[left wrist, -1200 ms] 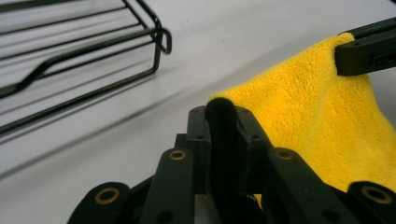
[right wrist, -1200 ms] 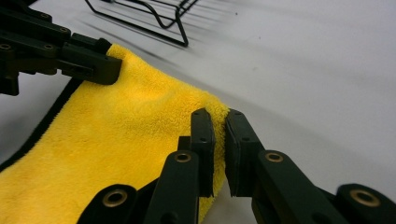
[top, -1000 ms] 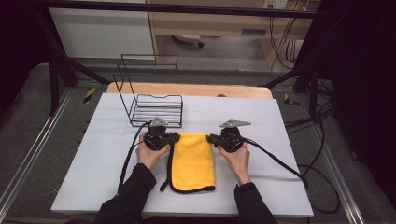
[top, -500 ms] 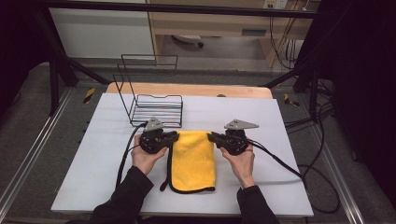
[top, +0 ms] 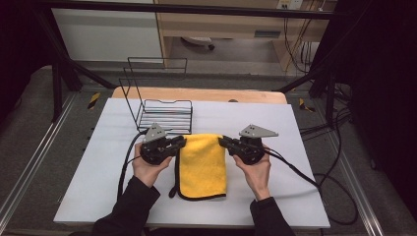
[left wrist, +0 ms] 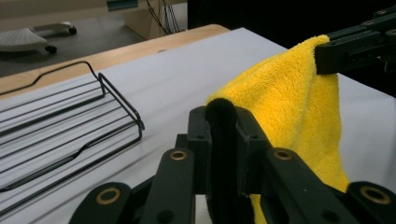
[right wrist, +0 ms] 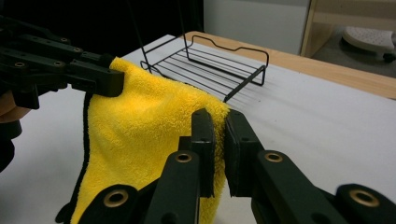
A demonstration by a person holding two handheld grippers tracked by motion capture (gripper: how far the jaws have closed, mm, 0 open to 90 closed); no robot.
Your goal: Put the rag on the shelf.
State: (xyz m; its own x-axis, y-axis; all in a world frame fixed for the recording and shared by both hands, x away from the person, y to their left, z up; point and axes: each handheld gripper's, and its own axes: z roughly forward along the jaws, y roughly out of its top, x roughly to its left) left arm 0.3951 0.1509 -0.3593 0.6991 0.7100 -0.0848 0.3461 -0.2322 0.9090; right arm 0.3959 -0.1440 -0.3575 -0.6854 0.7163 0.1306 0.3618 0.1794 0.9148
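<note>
Cloth (top: pixel 202 164), yellow with a dark hem, is what I have between both grippers, near the middle of the surface and a little toward the near edge. Its far edge is lifted and stretched between the two sets of jaws, while the rest hangs down and lies flat toward me, its near end resting short of the near edge.

My left gripper (top: pixel 180 142) is clamped on the cloth's far left corner; in the left gripper view (left wrist: pixel 221 140) I see the dark hem squeezed between the jaws, with the yellow pile (left wrist: pixel 289 107) rising beyond them to the other gripper. My right gripper (top: pixel 222 142) pinches the far right corner; in the right gripper view (right wrist: pixel 219 149) the jaws are nearly together with a fold of cloth (right wrist: pixel 140 140) caught in them, and the fabric sags away toward the left gripper across from it.

My hands hold the grippers from the near side, the left hand (top: pixel 149 168) and right hand (top: pixel 255 172) either side of the cloth, dark sleeves coming in from the near edge. Cables trail from each gripper across the surface.

A black wire rack (top: pixel 164 114) stands just beyond the left gripper, toward the far left of the white surface (top: pixel 305 147), close to the cloth's raised edge, though I cannot tell whether they touch
</note>
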